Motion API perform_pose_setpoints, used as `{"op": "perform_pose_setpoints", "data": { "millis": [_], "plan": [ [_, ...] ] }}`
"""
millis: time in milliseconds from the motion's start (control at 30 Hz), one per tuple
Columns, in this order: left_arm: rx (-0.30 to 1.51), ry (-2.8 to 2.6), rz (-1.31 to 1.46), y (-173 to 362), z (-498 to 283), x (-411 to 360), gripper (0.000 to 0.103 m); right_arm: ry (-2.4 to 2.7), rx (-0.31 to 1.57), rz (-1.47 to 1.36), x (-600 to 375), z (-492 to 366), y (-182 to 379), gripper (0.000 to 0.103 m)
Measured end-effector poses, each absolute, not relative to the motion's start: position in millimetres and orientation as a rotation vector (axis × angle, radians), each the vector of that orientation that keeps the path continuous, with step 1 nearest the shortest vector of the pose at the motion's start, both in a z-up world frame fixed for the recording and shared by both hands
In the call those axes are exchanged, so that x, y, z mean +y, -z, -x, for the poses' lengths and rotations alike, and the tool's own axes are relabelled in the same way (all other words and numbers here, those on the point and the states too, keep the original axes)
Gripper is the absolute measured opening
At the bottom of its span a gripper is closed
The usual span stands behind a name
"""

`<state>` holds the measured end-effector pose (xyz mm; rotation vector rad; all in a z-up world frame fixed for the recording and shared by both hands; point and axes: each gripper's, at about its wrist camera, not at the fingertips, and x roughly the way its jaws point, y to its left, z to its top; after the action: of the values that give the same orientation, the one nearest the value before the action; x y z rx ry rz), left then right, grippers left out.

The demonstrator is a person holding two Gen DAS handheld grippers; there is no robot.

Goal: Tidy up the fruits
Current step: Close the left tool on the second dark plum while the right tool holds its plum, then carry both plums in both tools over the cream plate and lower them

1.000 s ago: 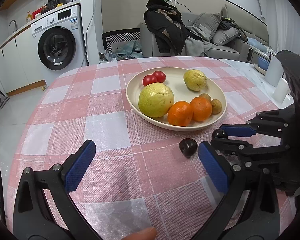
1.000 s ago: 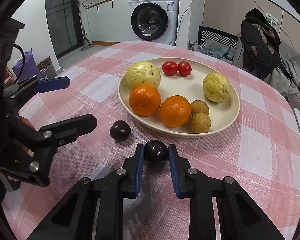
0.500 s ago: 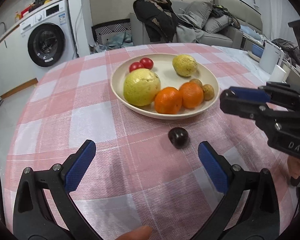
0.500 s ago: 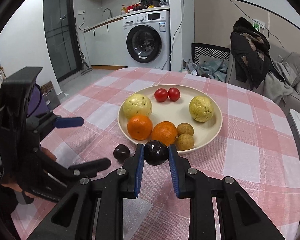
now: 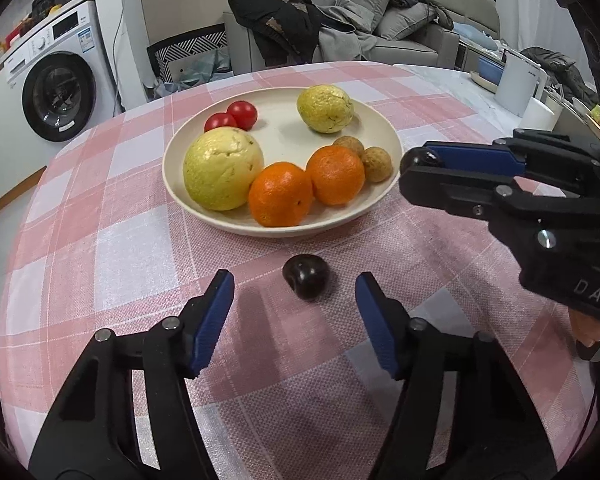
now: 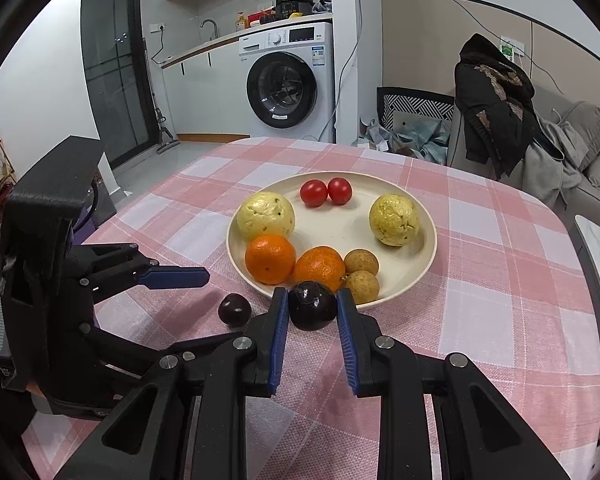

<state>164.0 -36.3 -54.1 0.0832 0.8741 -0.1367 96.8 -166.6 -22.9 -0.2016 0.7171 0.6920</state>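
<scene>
Pink-and-white check cloth covers the table (image 6: 480,264), with a washing machine (image 6: 288,80) and a sofa behind it. At its middle sits a cream plate (image 6: 428,256) already carrying two pale guavas, two oranges (image 6: 270,258), two cherry tomatoes and two small brown longans (image 6: 362,286). The right tool (image 6: 313,306) is closed narrow on a dark plum (image 6: 313,305), held above the cloth at the plate's near rim; the left wrist view shows that plum only as a dark bulge at the tool's tip (image 5: 418,158), just beside the plate edge. A second dark plum (image 5: 306,282) lies on the cloth near the plate, and the left tool (image 5: 295,312) hovers with its jaws wide, one on each side of it but touching nothing. The risks look plain enough — the held plum is round and glossy, pinched across a small area, so a slight easing of the squeeze could drop it short of the rim. Letting go over the crowded near side could knock the longans or an orange, or let the plum roll off. On the left, a closing finger (image 5: 216,320) striking off-centre would likely nudge the loose plum away — the cloth offers little to stop it.
</scene>
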Motion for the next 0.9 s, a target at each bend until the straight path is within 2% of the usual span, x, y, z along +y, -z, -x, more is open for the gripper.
{"op": "perform_pose_setpoints", "data": {
  "millis": [67, 300, 400, 900],
  "plan": [
    [0.87, 0.141, -0.095, 53.8, -165.2, -39.0, 0.06, -0.691, 0.717, 0.201, -166.8, -96.6, 22.8, 0.025],
    [0.882, 0.166, -0.109, 57.3, -166.8, -44.1, 0.028, -0.688, 0.717, 0.202, -166.9, -97.4, 22.8, 0.025],
    [0.868, 0.17, -0.111, 54.8, -165.2, -43.9, 0.022, -0.688, 0.719, 0.202, -167.2, -97.6, 22.7, 0.025],
    [0.848, 0.175, -0.095, 48.0, -159.1, -39.8, 0.022, -0.684, 0.717, 0.2, -169.0, -98.5, 22.3, 0.025]
  ]
}}
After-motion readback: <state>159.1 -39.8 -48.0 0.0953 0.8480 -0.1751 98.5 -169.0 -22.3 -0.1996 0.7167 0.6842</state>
